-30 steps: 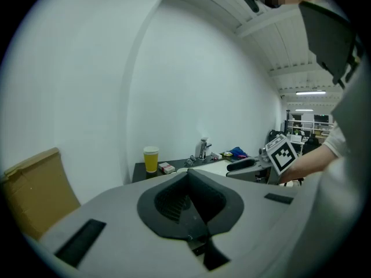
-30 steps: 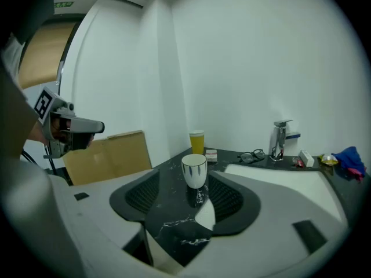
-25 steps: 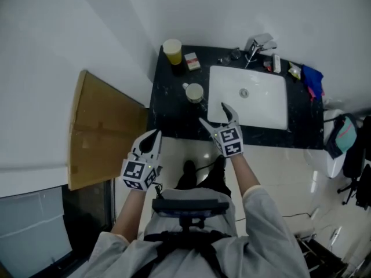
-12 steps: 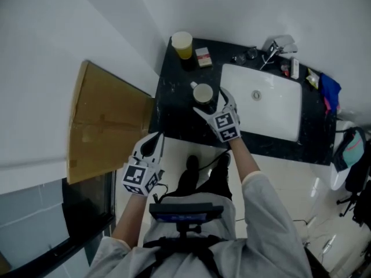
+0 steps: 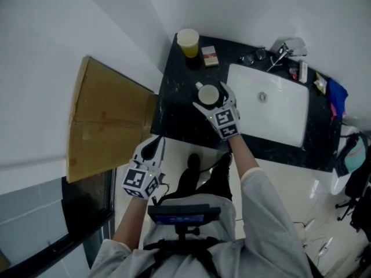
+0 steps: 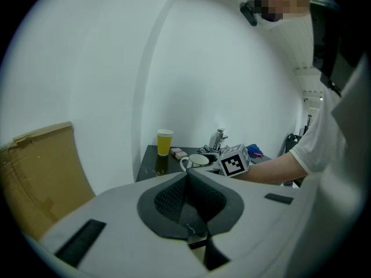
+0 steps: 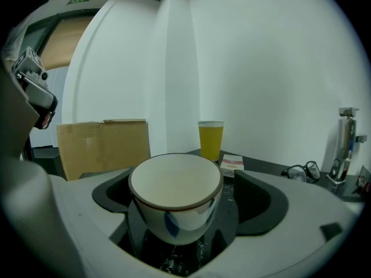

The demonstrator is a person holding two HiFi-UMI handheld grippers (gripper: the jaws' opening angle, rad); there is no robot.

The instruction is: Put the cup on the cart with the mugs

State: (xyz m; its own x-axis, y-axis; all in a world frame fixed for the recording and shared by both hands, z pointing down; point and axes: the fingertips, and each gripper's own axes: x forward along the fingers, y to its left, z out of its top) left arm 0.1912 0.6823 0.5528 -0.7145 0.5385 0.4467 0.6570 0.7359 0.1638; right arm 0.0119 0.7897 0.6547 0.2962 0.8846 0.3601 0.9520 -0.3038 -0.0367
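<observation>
white cup with blue marks, brown rim; black counter

1. The left gripper fills the foreground, its grey jaws closed together with the dark pads meeting and nothing between them.
2. Beyond, a black counter against a white wall holds a yellow cup, a small box and a white cup.
3. The right gripper, with its marker cube, is at the white cup; a forearm and white sleeve reach in from the right.
4. A tap stands behind, and a cardboard sheet stands on the left.
</observation>
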